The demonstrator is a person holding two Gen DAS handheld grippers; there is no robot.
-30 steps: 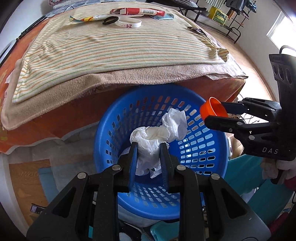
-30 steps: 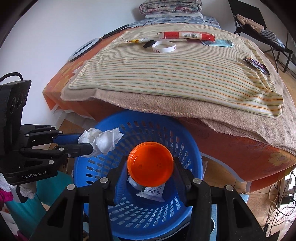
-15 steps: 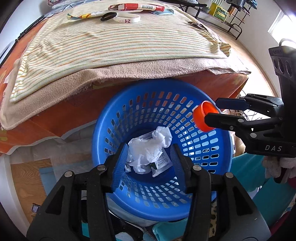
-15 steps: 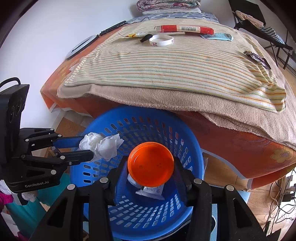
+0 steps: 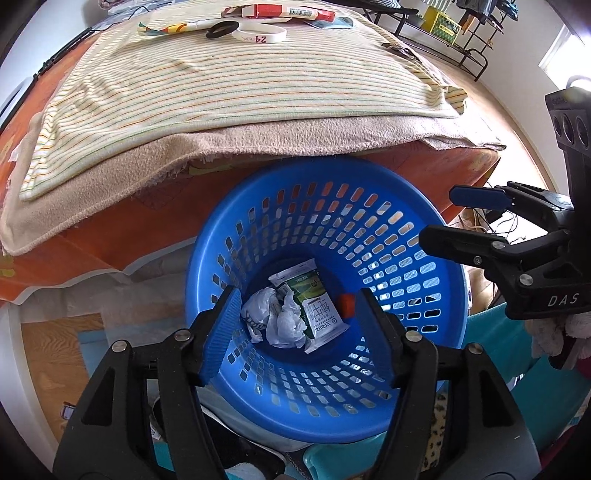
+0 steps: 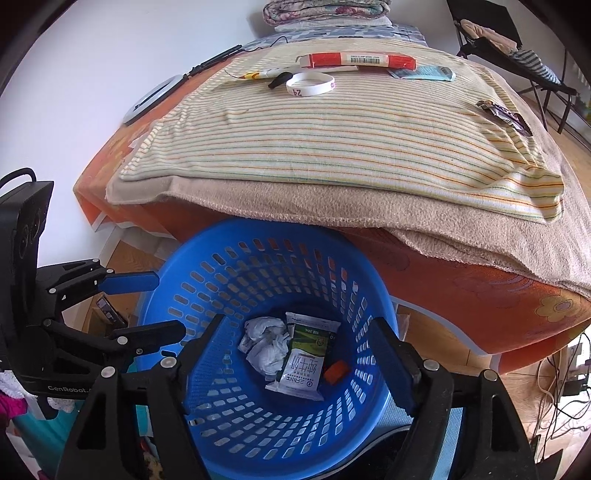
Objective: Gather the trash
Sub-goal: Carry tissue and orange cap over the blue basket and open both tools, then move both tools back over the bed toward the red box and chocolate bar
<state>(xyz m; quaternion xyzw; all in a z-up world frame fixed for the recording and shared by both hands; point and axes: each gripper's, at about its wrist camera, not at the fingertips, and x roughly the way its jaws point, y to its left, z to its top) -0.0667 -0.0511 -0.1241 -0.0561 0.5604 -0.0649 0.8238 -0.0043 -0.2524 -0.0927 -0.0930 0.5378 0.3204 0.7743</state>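
Observation:
A blue perforated basket (image 5: 413, 280) (image 6: 177, 295) stands on the floor against the bed. In its bottom lie crumpled white tissue (image 5: 284, 321) (image 6: 264, 347), a green and white packet (image 5: 314, 299) (image 6: 306, 358) and an orange lid (image 5: 346, 305) (image 6: 336, 371) on its edge. My left gripper (image 5: 301, 332) (image 6: 155, 306) is open and empty above the basket's near rim. My right gripper (image 6: 301, 362) (image 5: 439, 214) is open and empty above the basket's right side.
On the bed's striped blanket (image 6: 332, 140) lie a red and white box (image 6: 354, 59), a white wristband (image 6: 310, 84), a black ring (image 5: 221, 29), a pen (image 6: 258, 75), a blue packet (image 6: 424, 72) and a dark wrapper (image 6: 504, 112). Cables (image 6: 561, 376) lie at the floor's right.
Both grippers opened. The tissue dropped from the left one and the orange lid from the right one; both now lie in the basket's bottom.

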